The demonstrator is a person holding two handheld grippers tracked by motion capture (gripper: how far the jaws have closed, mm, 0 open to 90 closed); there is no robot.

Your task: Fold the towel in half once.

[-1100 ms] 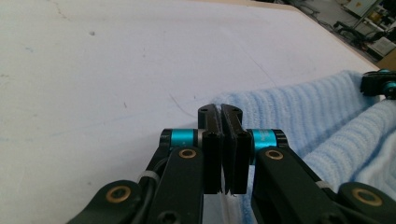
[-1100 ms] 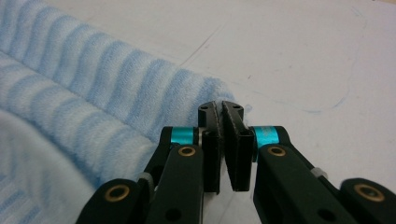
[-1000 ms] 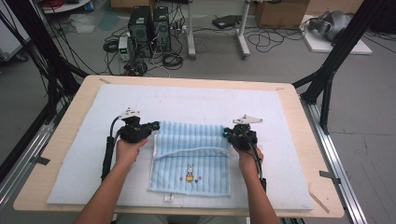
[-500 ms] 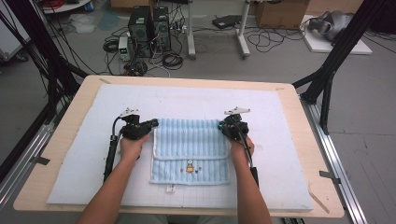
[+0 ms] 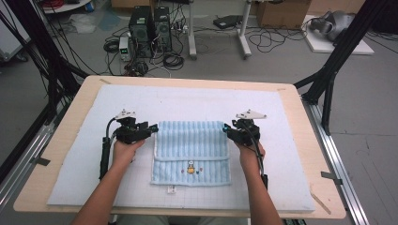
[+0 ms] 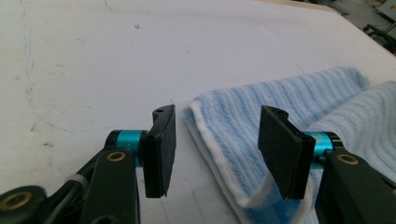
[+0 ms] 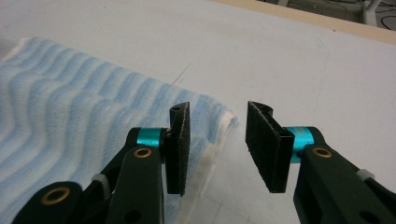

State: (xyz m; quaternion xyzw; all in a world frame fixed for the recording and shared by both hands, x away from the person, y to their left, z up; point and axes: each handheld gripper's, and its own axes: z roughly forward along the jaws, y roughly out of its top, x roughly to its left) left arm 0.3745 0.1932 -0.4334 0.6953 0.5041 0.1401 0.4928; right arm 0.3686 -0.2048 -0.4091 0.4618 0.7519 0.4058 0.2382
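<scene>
Item: 1 light blue striped towel (image 5: 191,152), folded, lying flat on the white mat (image 5: 187,101) near the middle of the wooden table (image 5: 61,129), toward the person's side. The upper folded layer covers the far part; the lower part carries a small embroidered figure (image 5: 190,169), and a white label (image 5: 172,189) sticks out at the near hem. Left gripper (image 5: 151,127): held in the person's left hand (image 5: 123,151) at the towel's far left corner, jaws parted and holding nothing; in the left gripper view (image 6: 215,147) the towel's white-edged folded corner (image 6: 219,121) lies between and just beyond the 2 black pads, not pinched. Right gripper (image 5: 227,129): held in the right hand (image 5: 248,152) at the towel's far right corner, jaws likewise spread and empty; in the right gripper view (image 7: 217,147) the towel corner (image 7: 210,114) lies under and beside the left-hand pad, with bare mat under the other pad. Both grippers sit level with each other at the towel's far edge, 1 at each side. Surroundings: grey floor beyond the table with 2 computer towers (image 5: 150,30) and loose cables (image 5: 173,58); black frame struts (image 5: 328,75) beside the table.
</scene>
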